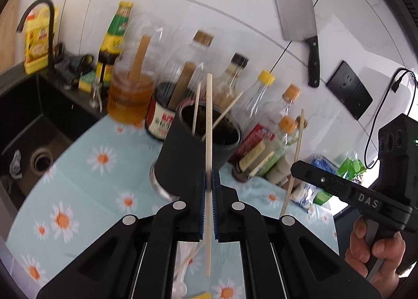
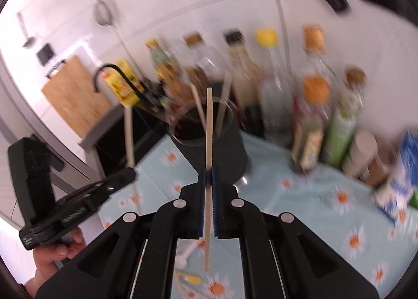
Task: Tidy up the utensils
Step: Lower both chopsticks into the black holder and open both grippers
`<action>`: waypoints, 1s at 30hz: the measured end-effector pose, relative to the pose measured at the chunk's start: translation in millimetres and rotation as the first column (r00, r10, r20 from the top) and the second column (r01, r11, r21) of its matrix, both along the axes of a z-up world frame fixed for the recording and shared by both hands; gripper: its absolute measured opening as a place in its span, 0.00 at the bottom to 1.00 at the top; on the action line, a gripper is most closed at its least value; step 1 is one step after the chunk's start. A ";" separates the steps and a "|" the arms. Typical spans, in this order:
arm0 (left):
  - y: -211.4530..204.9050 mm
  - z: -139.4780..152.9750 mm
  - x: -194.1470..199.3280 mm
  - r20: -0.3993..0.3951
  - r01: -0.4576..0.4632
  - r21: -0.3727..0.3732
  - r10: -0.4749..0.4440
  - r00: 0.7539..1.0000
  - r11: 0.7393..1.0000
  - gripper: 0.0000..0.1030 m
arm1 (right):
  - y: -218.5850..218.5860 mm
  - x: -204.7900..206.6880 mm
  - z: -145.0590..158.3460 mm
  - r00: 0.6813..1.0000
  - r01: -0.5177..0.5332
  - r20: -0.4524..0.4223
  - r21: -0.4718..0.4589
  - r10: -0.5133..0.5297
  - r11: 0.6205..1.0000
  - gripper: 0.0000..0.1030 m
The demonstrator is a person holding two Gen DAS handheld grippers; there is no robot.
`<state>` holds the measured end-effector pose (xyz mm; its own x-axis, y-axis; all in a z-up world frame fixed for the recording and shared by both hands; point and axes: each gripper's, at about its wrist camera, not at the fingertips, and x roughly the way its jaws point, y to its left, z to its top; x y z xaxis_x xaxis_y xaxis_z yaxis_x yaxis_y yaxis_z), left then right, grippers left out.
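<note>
Both grippers, left (image 1: 209, 179) and right (image 2: 209, 177), pinch upright chopsticks (image 1: 208, 142) (image 2: 208, 158) near the black holder (image 1: 198, 150). Best to centre each tip over its opening before releasing.

- Two hand-held grippers: left hand-held gripper (image 1: 209, 181), right hand-held gripper (image 2: 208, 181), each pinching one chopstick (image 1: 208, 126) (image 2: 209, 126).
- One black holder (image 1: 198, 147); two chopsticks (image 1: 196, 108) inside it.
- One cleaver (image 1: 297, 14) on the wall above the holder.
- Two yellow-capped bottles behind the holder.
</note>
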<state>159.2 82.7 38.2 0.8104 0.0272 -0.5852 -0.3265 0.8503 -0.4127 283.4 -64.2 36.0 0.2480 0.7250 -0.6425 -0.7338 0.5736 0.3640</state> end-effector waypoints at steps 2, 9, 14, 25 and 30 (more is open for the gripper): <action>1.6 7.9 5.5 0.020 0.006 0.014 -0.006 1.000 1.000 0.04 | 7.8 3.5 6.2 1.000 -0.016 0.000 0.023 0.016 1.000 0.06; 13.6 34.9 27.1 0.108 0.011 0.057 -0.017 0.994 0.998 0.04 | 27.0 12.4 26.5 0.996 -0.048 0.079 0.131 0.038 0.990 0.06; 22.5 50.4 42.5 0.173 0.029 0.072 -0.041 0.984 0.997 0.04 | 39.9 27.5 33.7 0.992 -0.030 0.124 0.183 0.007 0.983 0.06; 44.8 63.9 74.1 0.317 0.064 0.167 -0.116 0.941 0.984 0.04 | 47.0 59.3 49.8 0.969 0.108 0.176 0.329 -0.174 0.938 0.06; 56.4 57.3 83.7 0.357 0.078 0.170 -0.135 0.924 0.982 0.04 | 52.8 66.7 45.7 0.957 0.155 0.181 0.341 -0.226 0.927 0.06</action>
